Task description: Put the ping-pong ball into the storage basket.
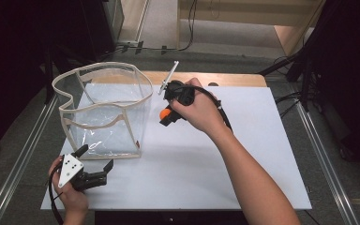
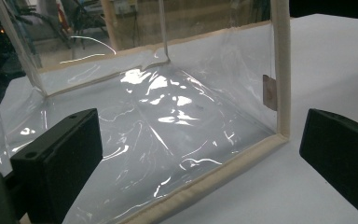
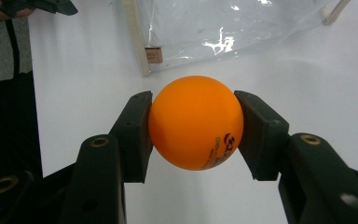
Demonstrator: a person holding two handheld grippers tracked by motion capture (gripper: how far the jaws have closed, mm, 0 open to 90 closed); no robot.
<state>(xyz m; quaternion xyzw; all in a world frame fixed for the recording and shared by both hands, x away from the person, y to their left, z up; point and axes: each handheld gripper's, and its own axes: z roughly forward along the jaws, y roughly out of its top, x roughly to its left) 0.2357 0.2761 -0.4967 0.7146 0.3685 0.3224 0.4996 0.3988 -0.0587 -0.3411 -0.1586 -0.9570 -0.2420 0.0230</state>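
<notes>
Clamping an orange ball squarely between both jaws, the right gripper hangs just above the white table, a little to the right of the clear bag. In the right gripper view the ball bears black print on its lower right, and the bag's cream-edged corner lies beyond it. The bag stands upright with its mouth open to the top, its cream rim wavy, its right wall facing the ball. Plenty of bare white surface spreads to the right and toward the person, out to the table's front and right edges. Down at the near left corner, the left gripper sits with jaws spread wide and nothing between them, just beside the bag's lower front seam. A wooden strip borders the far side, and metal rails flank the table.
</notes>
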